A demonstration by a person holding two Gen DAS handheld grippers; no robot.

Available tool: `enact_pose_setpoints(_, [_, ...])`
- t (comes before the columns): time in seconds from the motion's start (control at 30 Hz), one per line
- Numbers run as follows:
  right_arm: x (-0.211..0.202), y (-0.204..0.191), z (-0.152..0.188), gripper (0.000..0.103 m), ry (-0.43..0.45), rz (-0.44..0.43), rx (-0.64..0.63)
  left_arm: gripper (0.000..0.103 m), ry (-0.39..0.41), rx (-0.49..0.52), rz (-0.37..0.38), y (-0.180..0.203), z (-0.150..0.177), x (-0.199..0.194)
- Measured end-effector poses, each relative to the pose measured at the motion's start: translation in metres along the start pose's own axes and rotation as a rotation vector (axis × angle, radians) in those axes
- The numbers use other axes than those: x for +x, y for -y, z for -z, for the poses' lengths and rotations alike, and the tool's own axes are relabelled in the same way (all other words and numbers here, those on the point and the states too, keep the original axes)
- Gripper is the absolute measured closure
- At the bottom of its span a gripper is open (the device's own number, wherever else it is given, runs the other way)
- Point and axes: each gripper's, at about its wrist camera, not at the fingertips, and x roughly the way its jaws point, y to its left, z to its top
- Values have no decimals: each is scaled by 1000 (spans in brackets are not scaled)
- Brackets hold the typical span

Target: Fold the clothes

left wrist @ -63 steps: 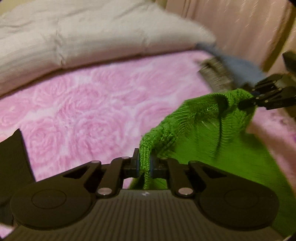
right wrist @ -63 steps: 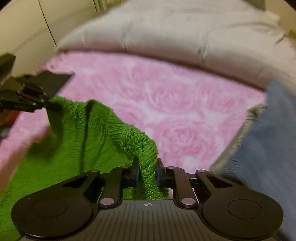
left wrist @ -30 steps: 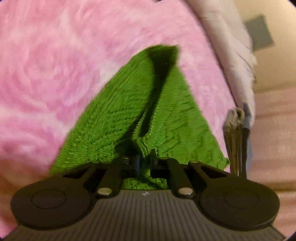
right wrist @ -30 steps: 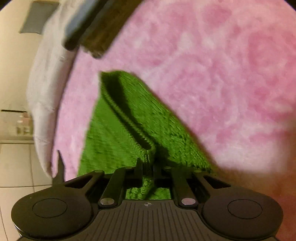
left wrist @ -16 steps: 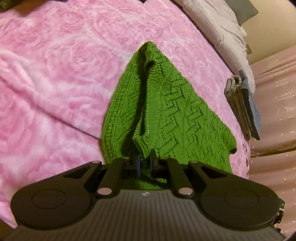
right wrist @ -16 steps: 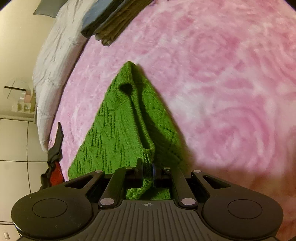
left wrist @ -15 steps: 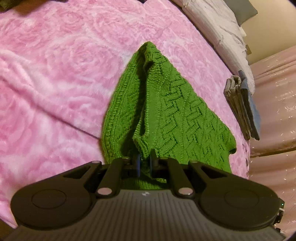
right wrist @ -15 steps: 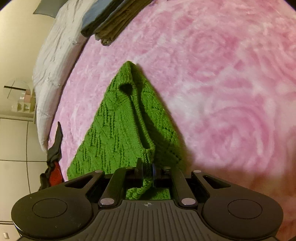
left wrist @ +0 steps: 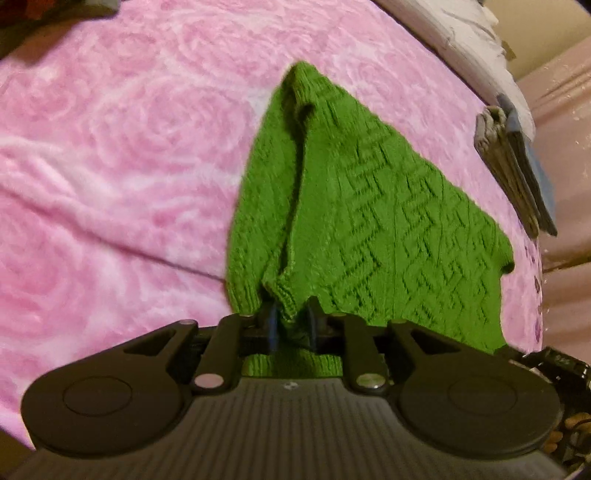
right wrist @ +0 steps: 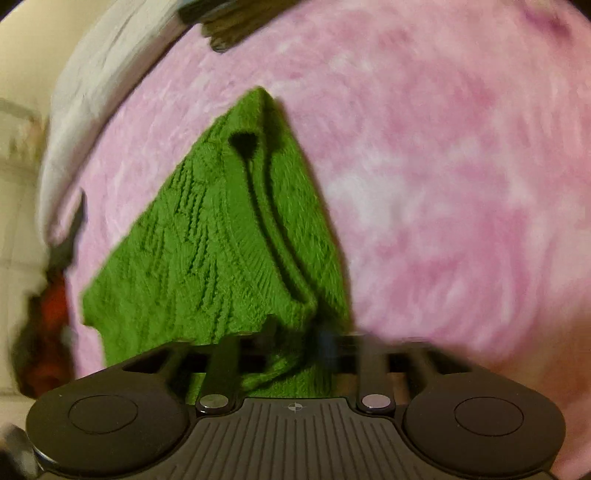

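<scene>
A green cable-knit sweater [left wrist: 369, 221] lies folded on the pink rose-pattern blanket [left wrist: 110, 166], narrowing to a point at its far end. My left gripper [left wrist: 291, 323] hangs over the sweater's near edge. Its jaws are opening, and a corner of the knit sits loosely in the narrow gap. In the blurred right wrist view the same sweater [right wrist: 207, 251] lies on the blanket [right wrist: 443, 184]. My right gripper [right wrist: 297, 343] is over its near hem. Those jaws are opening wide, with cloth between them but not pinched.
A folded stack of grey and blue clothes [left wrist: 517, 166] lies at the blanket's far edge, seen dark in the right wrist view [right wrist: 229, 22]. A white duvet [left wrist: 461, 29] borders the blanket. A red and dark bundle [right wrist: 48, 332] sits at the left.
Both grippers have let go of the sweater's corners: the left jaws have parted a little, the right ones widely. Both views have drawn back slightly from the sweater, which now lies flat.
</scene>
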Motion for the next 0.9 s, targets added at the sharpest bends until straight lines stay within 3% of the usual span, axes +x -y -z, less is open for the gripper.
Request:
enact_pose_setpoints(0.07, [-10,-17,-12,36,84,81,-114,90,64,41,-36,6,-17,-10])
enact_pose_setpoints(0.17, [-13,-41,-33,36,192,122,-275,90,160,104,-85,16,-43,-22])
enact_pose_setpoints(0.33, [18,-80,-66,39,291,68,-448,90,272,252,-60,53,-100,14])
enact_pose_setpoints(0.4, [38,-90,-75,47,300,64,-503,90,282,318,-62,66,-113,35])
enact_pose_setpoints(0.47, [60,-94,-80,47,292,66,-541,90,264,370,-93,70,-118,57])
enact_pose_setpoints(0.57, [104,-83,-84,47,197,133,-583,96,192,430,-192,56,-116,96])
enact_pose_setpoints(0.63, [107,-74,-80,47,215,113,-614,96,205,423,-168,50,-115,93])
enact_pose_setpoints(0.8, [81,-87,-73,47,194,160,-607,97,190,371,-141,53,-102,60])
enact_pose_setpoints(0.9, [48,-95,-47,47,196,102,-572,98,162,364,-91,61,-77,37])
